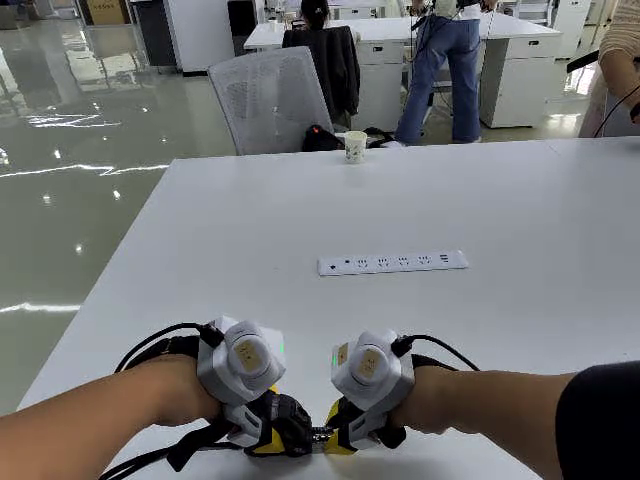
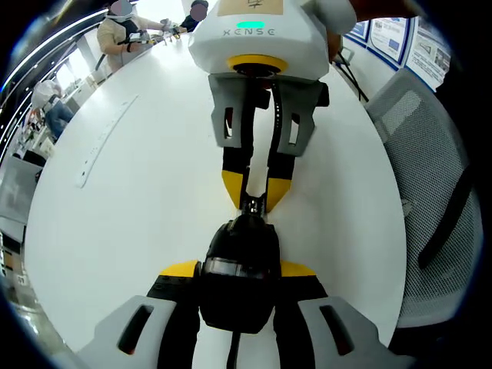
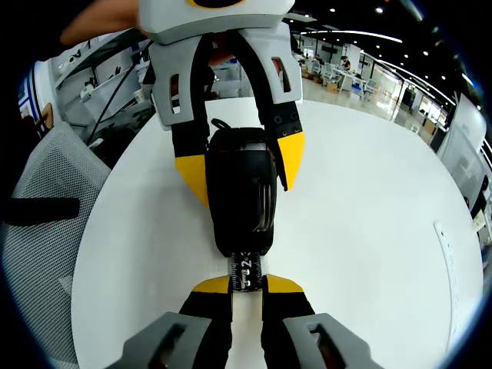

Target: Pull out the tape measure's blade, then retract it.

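The black tape measure (image 1: 288, 420) lies low over the white table (image 1: 400, 200) near its front edge. My left gripper (image 1: 272, 435) is shut on the case (image 2: 238, 270), with its yellow-tipped fingers on both sides. My right gripper (image 1: 336, 432) faces it and is shut on the blade tip (image 3: 246, 274). Only a short stub of blade with printed marks shows between the case (image 3: 242, 192) and the right fingertips (image 3: 212, 286). In the left gripper view, the right gripper (image 2: 254, 201) comes down from the top and pinches the tip right at the case mouth.
A white power strip (image 1: 392, 263) lies mid-table, and a paper cup (image 1: 355, 146) stands at the far edge. A grey mesh chair (image 1: 275, 100) stands behind the table. People stand at desks further back. Black cables (image 1: 160, 345) trail from both grippers.
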A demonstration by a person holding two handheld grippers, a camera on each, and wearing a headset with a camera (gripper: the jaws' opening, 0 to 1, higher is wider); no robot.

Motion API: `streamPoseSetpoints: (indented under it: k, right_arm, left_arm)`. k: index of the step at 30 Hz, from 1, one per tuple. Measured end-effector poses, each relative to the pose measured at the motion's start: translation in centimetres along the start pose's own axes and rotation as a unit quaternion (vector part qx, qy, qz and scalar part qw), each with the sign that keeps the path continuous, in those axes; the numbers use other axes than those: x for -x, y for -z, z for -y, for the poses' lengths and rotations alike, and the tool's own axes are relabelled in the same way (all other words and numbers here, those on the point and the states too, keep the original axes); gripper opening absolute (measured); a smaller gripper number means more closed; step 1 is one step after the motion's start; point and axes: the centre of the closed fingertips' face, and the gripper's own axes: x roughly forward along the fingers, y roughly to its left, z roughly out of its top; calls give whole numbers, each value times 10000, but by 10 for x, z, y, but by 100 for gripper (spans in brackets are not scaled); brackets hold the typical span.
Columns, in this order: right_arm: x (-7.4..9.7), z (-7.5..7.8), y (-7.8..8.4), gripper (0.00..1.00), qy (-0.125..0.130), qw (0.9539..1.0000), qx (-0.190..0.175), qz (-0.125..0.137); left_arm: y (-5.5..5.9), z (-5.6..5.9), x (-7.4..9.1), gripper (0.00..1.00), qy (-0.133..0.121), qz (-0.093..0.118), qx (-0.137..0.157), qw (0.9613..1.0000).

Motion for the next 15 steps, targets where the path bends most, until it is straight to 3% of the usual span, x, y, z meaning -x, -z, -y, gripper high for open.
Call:
streamPoseSetpoints:
  k: [15]
  right_arm:
    - [3, 0, 6, 11, 27, 10000, -45, -23]
  left_arm:
    - [0, 0, 0, 31, -15, 9, 43, 10000]
